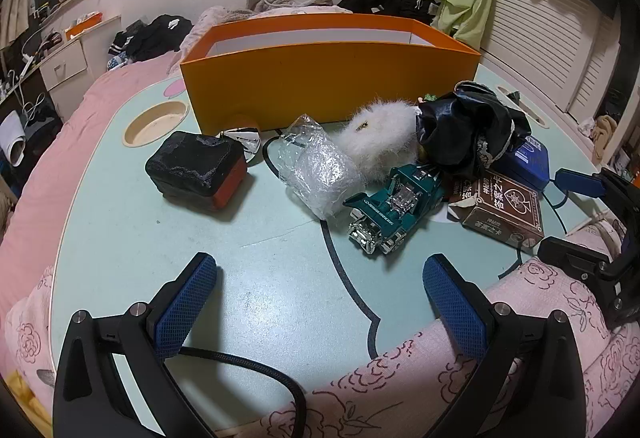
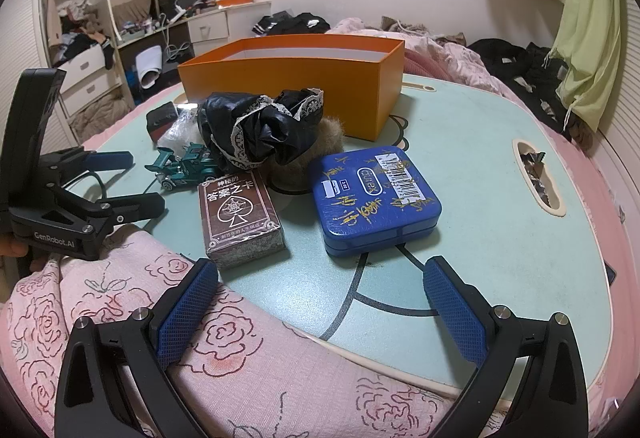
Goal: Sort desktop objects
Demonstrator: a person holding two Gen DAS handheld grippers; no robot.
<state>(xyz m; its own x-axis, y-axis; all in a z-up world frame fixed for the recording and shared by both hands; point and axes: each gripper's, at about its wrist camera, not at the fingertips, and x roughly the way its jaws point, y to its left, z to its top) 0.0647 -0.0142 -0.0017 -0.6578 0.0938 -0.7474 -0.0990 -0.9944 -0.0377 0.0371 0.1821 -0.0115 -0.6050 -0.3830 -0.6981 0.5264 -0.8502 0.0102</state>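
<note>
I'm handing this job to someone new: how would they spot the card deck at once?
Find the big orange box at the back of the pale green table. In front of it lies a heap topped by crumpled black lace-trimmed fabric; nearer still sits the card deck, left of a blue tin. It alone is brown, with a spade emblem.

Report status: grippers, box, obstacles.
Left gripper and right gripper open. Orange cardboard box looks empty. Black lace-trimmed cloth heaped before it.
</note>
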